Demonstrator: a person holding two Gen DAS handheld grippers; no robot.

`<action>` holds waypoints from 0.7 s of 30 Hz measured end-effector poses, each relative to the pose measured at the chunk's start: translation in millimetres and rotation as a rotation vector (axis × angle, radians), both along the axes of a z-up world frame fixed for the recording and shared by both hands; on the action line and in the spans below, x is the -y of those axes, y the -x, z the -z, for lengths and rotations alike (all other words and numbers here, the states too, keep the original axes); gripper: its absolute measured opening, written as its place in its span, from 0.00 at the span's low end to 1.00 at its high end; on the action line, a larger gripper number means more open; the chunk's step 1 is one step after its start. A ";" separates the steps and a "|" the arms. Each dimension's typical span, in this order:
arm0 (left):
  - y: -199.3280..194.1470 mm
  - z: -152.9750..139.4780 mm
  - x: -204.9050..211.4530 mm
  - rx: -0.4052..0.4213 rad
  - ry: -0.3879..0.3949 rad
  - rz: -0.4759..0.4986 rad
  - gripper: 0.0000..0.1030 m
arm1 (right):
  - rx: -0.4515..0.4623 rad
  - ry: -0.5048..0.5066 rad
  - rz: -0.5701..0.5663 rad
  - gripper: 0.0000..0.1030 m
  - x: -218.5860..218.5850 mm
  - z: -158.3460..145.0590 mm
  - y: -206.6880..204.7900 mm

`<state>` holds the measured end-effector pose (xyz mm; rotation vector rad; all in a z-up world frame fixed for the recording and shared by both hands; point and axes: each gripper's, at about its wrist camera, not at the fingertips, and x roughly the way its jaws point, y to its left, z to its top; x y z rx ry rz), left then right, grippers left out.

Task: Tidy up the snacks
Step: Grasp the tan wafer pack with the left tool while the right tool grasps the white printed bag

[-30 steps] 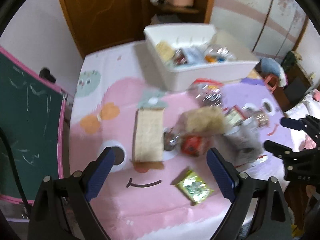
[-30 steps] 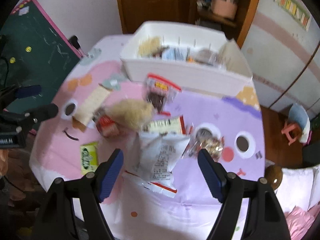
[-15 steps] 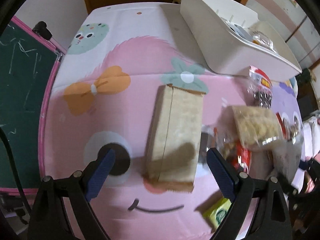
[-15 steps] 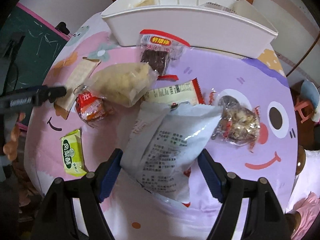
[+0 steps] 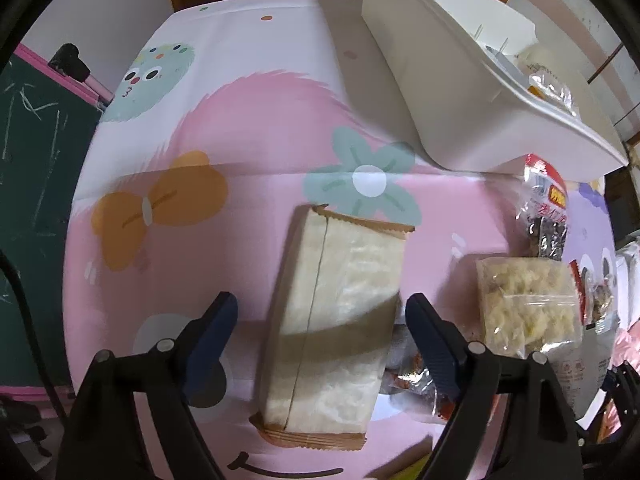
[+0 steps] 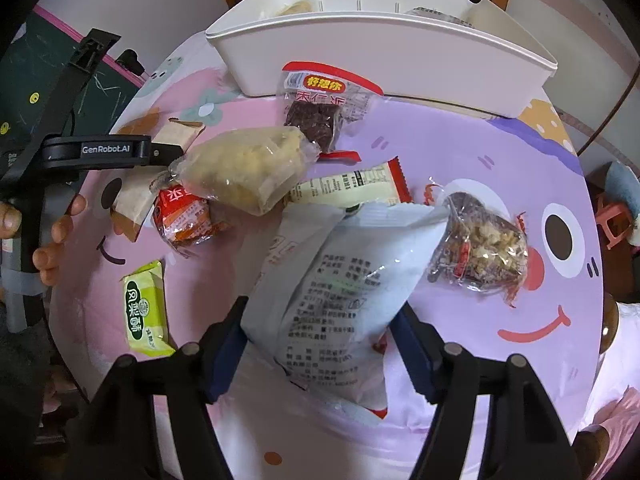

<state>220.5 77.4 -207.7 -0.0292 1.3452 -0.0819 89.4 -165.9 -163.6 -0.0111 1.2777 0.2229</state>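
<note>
Straddling the tan cracker pack, left gripper wide open, fingers apart from its sides, gripping nothing. Spread just as wide, right gripper flanking the white snack bag, not visibly squeezing it. Both packs lying on the cartoon tablecloth short of the white bin.

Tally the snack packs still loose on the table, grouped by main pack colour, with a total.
Tan/brown: 1, cracker pack
White: 2, big bag, flat bar
Red: 1, small pack
Green: 1, cake
Clear: 3, puffed snack, date pack, nut pack
Total: 8
</note>
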 end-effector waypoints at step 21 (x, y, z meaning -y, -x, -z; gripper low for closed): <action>47.9 -40.5 9.7 0.102 0.034 0.037 0.50 | 0.007 -0.046 0.046 0.62 11.0 -4.5 3.9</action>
